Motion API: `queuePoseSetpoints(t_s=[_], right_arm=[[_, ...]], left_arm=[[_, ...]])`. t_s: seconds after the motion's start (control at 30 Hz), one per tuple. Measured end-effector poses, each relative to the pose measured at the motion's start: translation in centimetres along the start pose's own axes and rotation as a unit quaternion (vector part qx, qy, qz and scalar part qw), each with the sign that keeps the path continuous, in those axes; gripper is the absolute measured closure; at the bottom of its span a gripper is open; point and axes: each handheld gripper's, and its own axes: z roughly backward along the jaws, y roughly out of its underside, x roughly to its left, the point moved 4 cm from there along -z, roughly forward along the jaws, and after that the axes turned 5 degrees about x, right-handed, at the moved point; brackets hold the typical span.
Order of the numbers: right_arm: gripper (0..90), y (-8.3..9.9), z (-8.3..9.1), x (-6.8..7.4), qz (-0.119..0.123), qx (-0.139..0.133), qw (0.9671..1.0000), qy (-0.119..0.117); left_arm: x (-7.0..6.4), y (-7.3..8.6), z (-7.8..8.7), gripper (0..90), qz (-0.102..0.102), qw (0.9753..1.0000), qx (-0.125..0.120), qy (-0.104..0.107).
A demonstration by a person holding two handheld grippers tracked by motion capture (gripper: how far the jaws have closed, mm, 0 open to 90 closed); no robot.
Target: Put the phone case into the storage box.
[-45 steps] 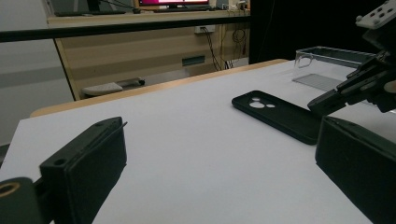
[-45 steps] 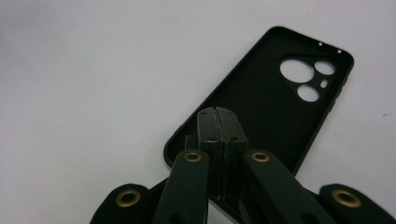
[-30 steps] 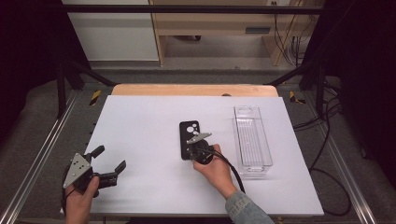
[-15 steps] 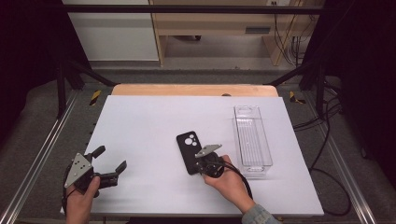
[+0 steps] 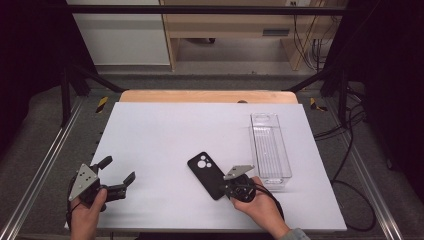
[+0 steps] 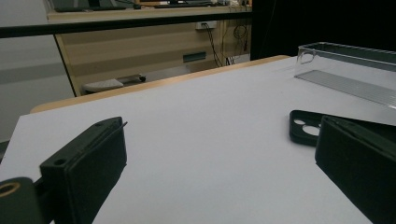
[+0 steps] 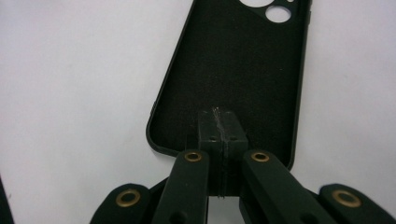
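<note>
My right tongs [image 7: 219, 122] are pressed shut on the near end of the black phone case [image 5: 206, 174], which lies flat mid-bench beside the clear tray [image 5: 270, 145]. I should drag gently, keeping it flat. Left tongs [image 5: 119, 176] wait wide.

The right claw [image 7: 220, 122] has its two black jaws pressed together, tips resting over the lower end of a black phone case [image 7: 233, 70]. The case lies open side up on the white table [image 7: 70, 84], its camera cutouts at the far end.
</note>
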Motion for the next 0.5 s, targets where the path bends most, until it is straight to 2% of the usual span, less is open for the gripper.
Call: queuePoseSetpoints(t_s=[0.5], right_arm=[[90.0, 2.6, 2.1, 0.2, 0.008, 0.009, 0.9999, 0.005]], left_arm=[[-0.1, 0.1, -0.2, 2.1, -0.004, 1.0, 0.006, 0.001]])
